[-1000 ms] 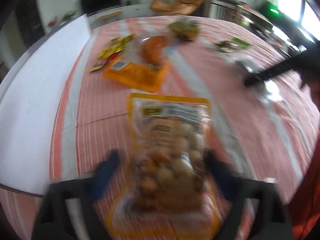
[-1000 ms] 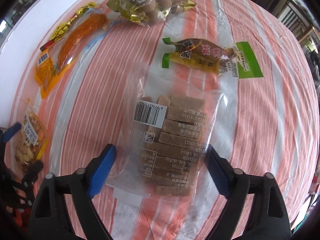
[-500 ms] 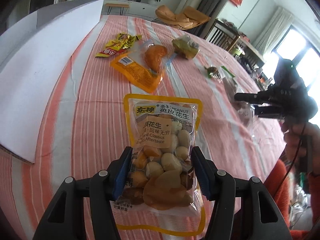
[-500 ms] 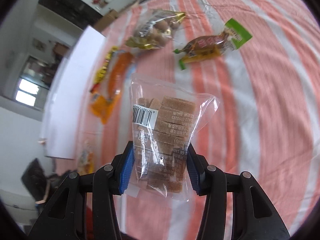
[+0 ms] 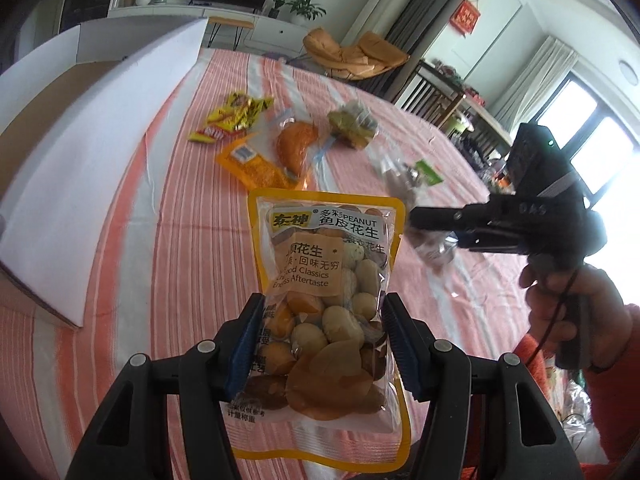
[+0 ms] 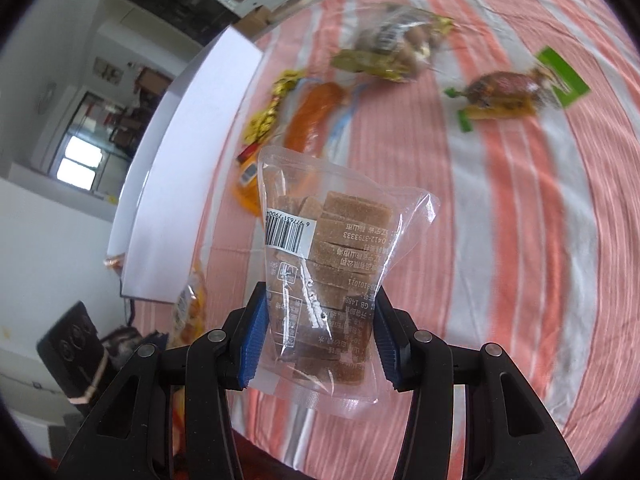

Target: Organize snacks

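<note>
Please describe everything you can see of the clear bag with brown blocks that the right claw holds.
The clear bag is thin, glossy, crinkled plastic, sealed at both ends, holding stacked brown rectangular blocks. A white barcode label sits near its upper left, and pale print, seen upside down, runs across the front. It stands roughly upright, lifted above the striped tablecloth. The right claw is shut on its lower half, blue pads pressing both sides. Nothing else touches it.
</note>
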A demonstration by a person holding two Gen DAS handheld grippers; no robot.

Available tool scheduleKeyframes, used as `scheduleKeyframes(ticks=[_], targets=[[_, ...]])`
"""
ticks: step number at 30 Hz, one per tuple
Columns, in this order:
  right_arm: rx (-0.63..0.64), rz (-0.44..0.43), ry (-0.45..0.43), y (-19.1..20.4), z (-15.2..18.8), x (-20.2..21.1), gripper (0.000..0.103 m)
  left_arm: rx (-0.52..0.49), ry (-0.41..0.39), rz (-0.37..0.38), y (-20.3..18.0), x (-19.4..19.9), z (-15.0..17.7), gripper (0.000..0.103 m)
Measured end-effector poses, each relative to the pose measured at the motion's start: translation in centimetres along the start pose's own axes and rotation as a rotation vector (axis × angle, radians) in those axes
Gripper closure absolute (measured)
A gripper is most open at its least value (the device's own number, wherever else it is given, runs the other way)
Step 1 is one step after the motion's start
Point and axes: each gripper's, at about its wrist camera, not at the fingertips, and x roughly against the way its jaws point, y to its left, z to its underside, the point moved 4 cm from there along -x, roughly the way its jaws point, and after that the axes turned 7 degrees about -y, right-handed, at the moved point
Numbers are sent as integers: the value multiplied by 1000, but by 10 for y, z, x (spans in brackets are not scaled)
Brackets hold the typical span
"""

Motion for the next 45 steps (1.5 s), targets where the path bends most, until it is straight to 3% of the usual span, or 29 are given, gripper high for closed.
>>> scheduleKeyframes(ticks=[11, 15, 19, 23, 26, 32, 35, 36, 37, 38, 41, 45], targets=[[100, -63, -11, 61, -4, -5, 52, 17, -87, 43, 6, 45, -13, 44], [126, -91, -28, 78, -5, -11, 52, 65, -96, 60, 21, 54, -14, 44], [121, -123, -33, 84, -10, -16, 52, 90, -131, 67, 29, 67, -25, 44], [149, -99, -58, 90, -20, -13, 52, 101, -195, 64, 42, 93, -47, 44], [168, -111, -81, 105, -35, -12, 52, 112, -253, 7, 67, 115, -74, 44], [242, -235, -128, 186, -76, -37, 52, 183, -306, -258, 156, 134, -120, 41], [273, -285, -152, 228, -90, -63, 50, 209, -297, -407, 194, 133, -130, 33], [280, -306, -163, 245, -97, -77, 49, 218, -298, -431, 202, 133, -133, 22], [282, -320, -174, 257, -100, -86, 47, 228, -299, -451, 209, 133, -135, 10], [288, -333, -187, 266, -102, -94, 38, 234, -306, -471, 214, 135, -136, 8], [322, -334, -212, 290, -108, -114, 31, 220, -330, -499, 215, 141, -133, 5], [351, -322, -257, 284, -97, -103, 31, 195, -345, -445, 195, 147, -114, 4]])
